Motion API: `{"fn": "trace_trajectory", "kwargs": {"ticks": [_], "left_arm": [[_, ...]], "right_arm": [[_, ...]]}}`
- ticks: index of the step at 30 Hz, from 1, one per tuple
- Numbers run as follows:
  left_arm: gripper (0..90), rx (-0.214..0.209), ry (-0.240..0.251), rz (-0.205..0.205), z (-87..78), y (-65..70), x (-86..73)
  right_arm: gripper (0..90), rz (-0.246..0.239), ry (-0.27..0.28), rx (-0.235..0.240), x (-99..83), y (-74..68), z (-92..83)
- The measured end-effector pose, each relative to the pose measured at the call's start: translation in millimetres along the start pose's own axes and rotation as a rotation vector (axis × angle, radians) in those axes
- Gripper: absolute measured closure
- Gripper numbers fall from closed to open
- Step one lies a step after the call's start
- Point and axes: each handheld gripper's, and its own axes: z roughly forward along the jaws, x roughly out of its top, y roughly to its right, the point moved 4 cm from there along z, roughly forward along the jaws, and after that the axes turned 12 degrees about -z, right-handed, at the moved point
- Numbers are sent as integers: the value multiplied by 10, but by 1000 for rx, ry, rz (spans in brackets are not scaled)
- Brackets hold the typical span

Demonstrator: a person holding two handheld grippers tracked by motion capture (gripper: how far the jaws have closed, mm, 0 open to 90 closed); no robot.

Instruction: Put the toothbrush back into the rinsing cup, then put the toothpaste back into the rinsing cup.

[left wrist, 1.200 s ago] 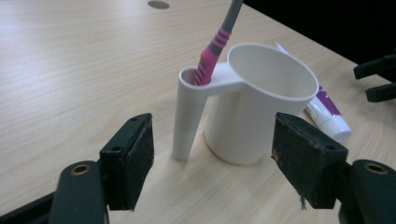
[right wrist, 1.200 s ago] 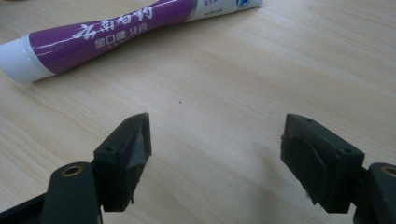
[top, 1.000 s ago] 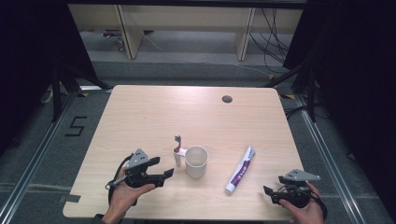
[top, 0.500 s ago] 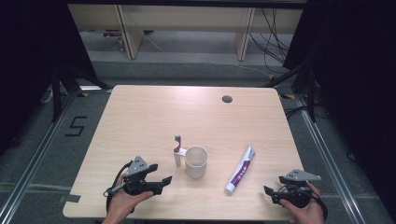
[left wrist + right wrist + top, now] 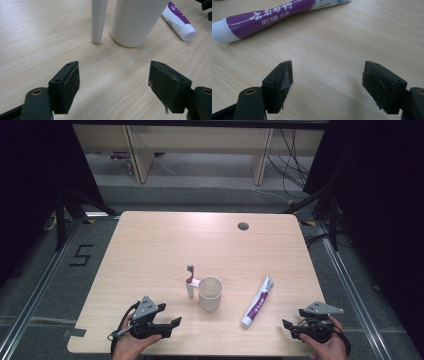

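Both claws open and empty, low over the near edge of the table (image 5: 150,240).

My left claw (image 5: 176,322) sits at about 7 o'clock from the cup (image 5: 210,293), jaws spread wide, nothing between them, pointing towards it. A toothbrush (image 5: 190,281) stands upright just at the cup's 9 o'clock. My right claw (image 5: 286,325) gapes too, at 4 o'clock from the tube (image 5: 258,301), which lies flat at the cup's 3 o'clock, well apart.

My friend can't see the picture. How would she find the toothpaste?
Look at the wooden table, near its front edge. Right of the white cup lies the toothpaste, close to the right gripper. It is the only thing lying flat: a white tube with a purple band.
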Motion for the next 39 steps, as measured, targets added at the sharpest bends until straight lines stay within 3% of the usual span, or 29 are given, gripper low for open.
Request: {"fn": "trace_trajectory", "kwargs": {"ticks": [6, 7, 9, 12, 13, 15, 16, 17, 19, 21, 22, 25, 26, 27, 28, 29, 31, 32, 33, 39], "left_arm": [[237, 13, -10, 21, -43, 30, -92], [237, 15, -30, 43, -58, 31, -122], [237, 15, -21, 28, -51, 51, -136], [237, 11, -17, 29, -51, 49, -143], [237, 17, -26, 34, -60, 44, -148], [236, 15, -26, 25, -51, 51, -168], [236, 16, -28, 27, -52, 50, -171], [236, 26, -41, 54, -62, 28, -174], [236, 26, -28, 43, -56, 43, -172], [236, 25, -38, 48, -59, 47, -189], [236, 25, -38, 48, -59, 47, -189], [236, 16, -32, 47, -63, 56, -189], [236, 19, -38, 57, -71, 46, -190], [236, 25, -43, 64, -78, 38, -194], [236, 30, -43, 64, -76, 32, -198], [235, 27, -43, 55, -75, 39, -204], [235, 28, -47, 52, -71, 39, -211], [235, 27, -49, 53, -69, 40, -215], [235, 31, -59, 69, -71, 29, -220], [235, 31, -59, 72, -70, 25, -231]], "right_arm": [[251, 0, 3, 23, -1, -7, 11], [250, 3, 9, 28, 2, -11, 16], [250, -29, 9, 5, -6, 11, 9], [250, -31, 14, 2, -1, 10, 8], [251, 0, 6, 7, 9, -9, 0], [250, -1, 6, 18, 16, -16, 7], [250, 26, -3, 23, 13, -38, 4], [250, -8, 4, -1, 15, -16, 9], [250, 13, 7, 4, 28, -32, 8], [251, -9, 8, -1, 43, -43, 13], [251, -1, 1, 28, 63, -62, 10], [263, 3, 18, 25, 115, -117, 5], [269, -29, 33, 22, 138, -109, 10], [274, 0, 28, 40, 157, -153, 6], [274, 0, 28, 40, 157, -153, 6], [315, -32, 52, 54, 206, -171, 14], [330, -32, 58, 54, 222, -189, 14], [354, -27, 73, 81, 274, -238, 20], [369, -43, 79, 86, 303, -248, 28], [437, -71, 102, 117, 446, -348, 80]]}}
